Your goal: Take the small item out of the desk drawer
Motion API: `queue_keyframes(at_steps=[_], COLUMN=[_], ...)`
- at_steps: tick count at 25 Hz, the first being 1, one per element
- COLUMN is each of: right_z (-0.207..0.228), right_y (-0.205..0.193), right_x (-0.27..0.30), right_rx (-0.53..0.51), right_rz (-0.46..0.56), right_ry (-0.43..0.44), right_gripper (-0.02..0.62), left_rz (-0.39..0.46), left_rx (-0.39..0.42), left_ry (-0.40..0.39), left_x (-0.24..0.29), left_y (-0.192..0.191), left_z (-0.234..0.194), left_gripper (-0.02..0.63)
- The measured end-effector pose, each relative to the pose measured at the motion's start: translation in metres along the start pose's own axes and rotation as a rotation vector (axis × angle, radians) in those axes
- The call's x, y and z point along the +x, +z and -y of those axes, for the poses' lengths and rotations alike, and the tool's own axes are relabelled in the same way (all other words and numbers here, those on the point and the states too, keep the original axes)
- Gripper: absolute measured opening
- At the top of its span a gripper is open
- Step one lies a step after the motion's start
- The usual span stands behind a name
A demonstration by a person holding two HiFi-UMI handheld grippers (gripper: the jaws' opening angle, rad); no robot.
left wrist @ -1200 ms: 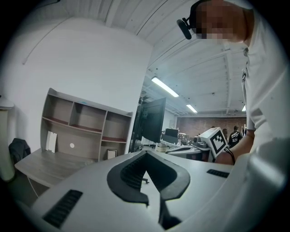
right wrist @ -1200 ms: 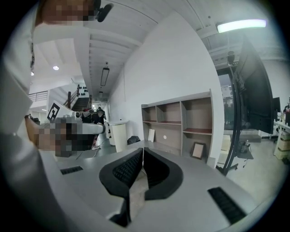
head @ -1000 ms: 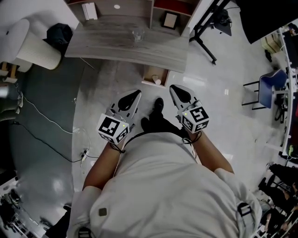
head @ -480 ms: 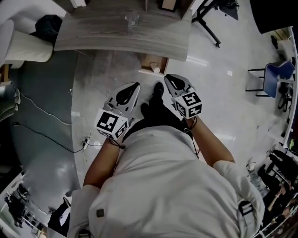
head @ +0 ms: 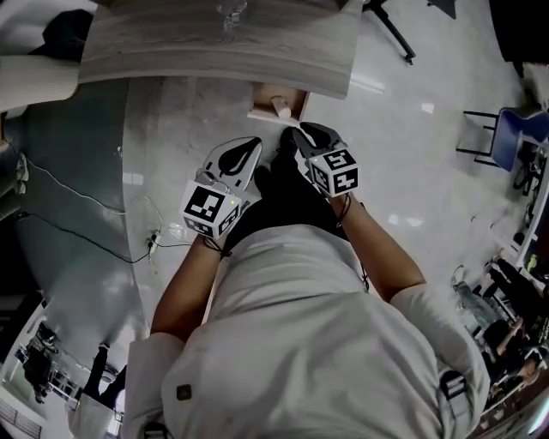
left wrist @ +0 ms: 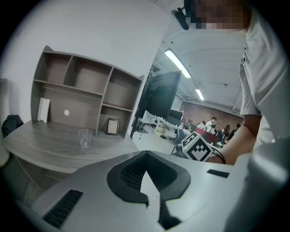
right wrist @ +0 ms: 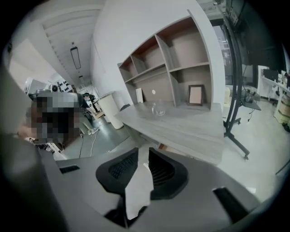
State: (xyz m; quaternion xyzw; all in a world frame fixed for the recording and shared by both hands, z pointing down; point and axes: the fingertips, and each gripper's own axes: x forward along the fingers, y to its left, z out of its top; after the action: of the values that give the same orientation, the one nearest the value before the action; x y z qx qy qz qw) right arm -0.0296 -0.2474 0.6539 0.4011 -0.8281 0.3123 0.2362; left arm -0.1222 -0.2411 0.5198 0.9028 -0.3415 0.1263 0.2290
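A small light cylinder (head: pixel 280 106) lies in the open wooden drawer (head: pixel 264 112) under the grey desk (head: pixel 214 51). My right gripper (head: pixel 292 132) points at the drawer's near right corner, just short of it. Its jaws are opening, with a narrow gap between them and nothing inside (right wrist: pixel 143 148). My left gripper (head: pixel 255 142) hangs a little nearer to me and to the left of the drawer. Its tips meet with nothing held (left wrist: pixel 146 153).
A clear glass (head: pixel 230 10) stands on the desk, with a shelf unit (left wrist: pixel 86 90) and a picture frame (right wrist: pixel 195 95) behind. The person's dark shoes (head: pixel 287 167) stand between the grippers. A cable (head: pixel 86 223) runs over the floor at left, and a blue chair (head: pixel 515 129) is at right.
The desk and drawer have drawn nearer in the head view. Both grippers have moved forward towards the drawer, the right one further, and it now sits at the drawer's front.
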Motion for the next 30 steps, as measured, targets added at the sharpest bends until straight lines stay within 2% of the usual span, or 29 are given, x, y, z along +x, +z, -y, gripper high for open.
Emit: queue_keyframes(at_steps=[8,16,20,26,30], right_z=[0.042,0.077,0.083,0.096,0.100], right_y=[-0.049,-0.099,-0.117,-0.145,-0.156], right_x=[0.068,0.127,0.154,0.181,0.199], right_rx=[0.112,0.215,0.243,0.255,0.267], right_rz=[-0.131,-0.245,-0.284,-0.366,-0.388], right_ry=[-0.019,-0.050,-0.038,-0.073,-0.093], right_gripper=[0.127,0.164,0.175,0.195,0.207], left_rz=[-0.055,-0.148,-0.159,-0.197,-0.199], left_rx=[-0.036,-0.060,-0.045,0.001,-0.020], left_ry=[-0.019,0.010,-0.002,-0.004,0.000], left_x=[0.051,0.096,0.112,0.133,0.140], left_y=[-0.040,-0.089,-0.104,-0.124,-0.133], left_z=[-0.035,-0.077,-0.094,-0.112,-0.119], left_gripper=[0.015,0.015,0.015,0.015,0.015])
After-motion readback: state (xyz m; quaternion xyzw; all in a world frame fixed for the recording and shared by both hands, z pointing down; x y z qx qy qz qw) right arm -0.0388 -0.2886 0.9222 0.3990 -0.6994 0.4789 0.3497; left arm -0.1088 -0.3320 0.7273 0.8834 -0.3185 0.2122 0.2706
